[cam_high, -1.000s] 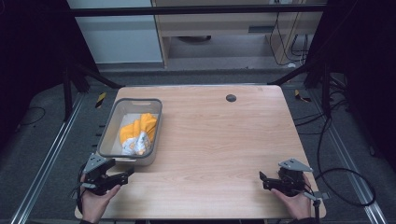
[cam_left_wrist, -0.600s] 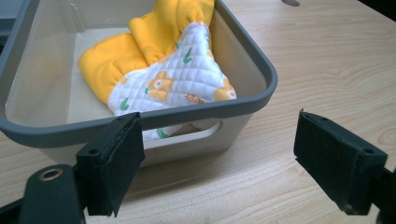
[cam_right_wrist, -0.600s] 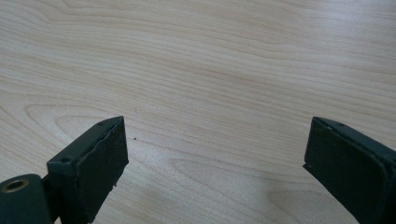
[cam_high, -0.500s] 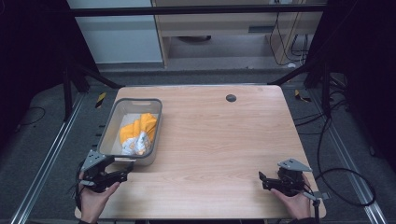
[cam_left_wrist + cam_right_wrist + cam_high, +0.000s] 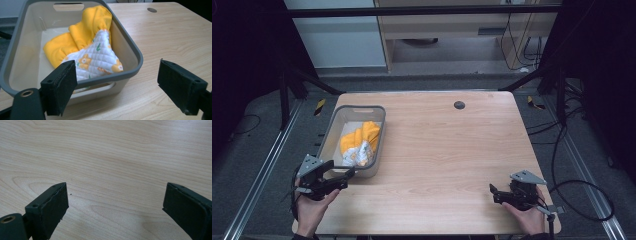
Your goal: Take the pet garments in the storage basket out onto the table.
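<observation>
Here left hand-held gripper (image 5: 343,178) spread, just beside bin (image 5: 332,131) holding yellow cloth (image 5: 359,142); right hand-held gripper (image 5: 496,192) spread over bare counter (image 5: 452,150)

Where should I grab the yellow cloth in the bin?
Grip the raised yellow fold of the cloth from above with the left gripper. That fold stands higher than the grey bin rim, so open jaws can straddle it; the quilted part lies lower.

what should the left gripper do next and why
Probably ease the left gripper forward over the near rim of the grey bin toward the yellow quilted cloth: its jaws stand open and empty, just short of the bin.
</observation>
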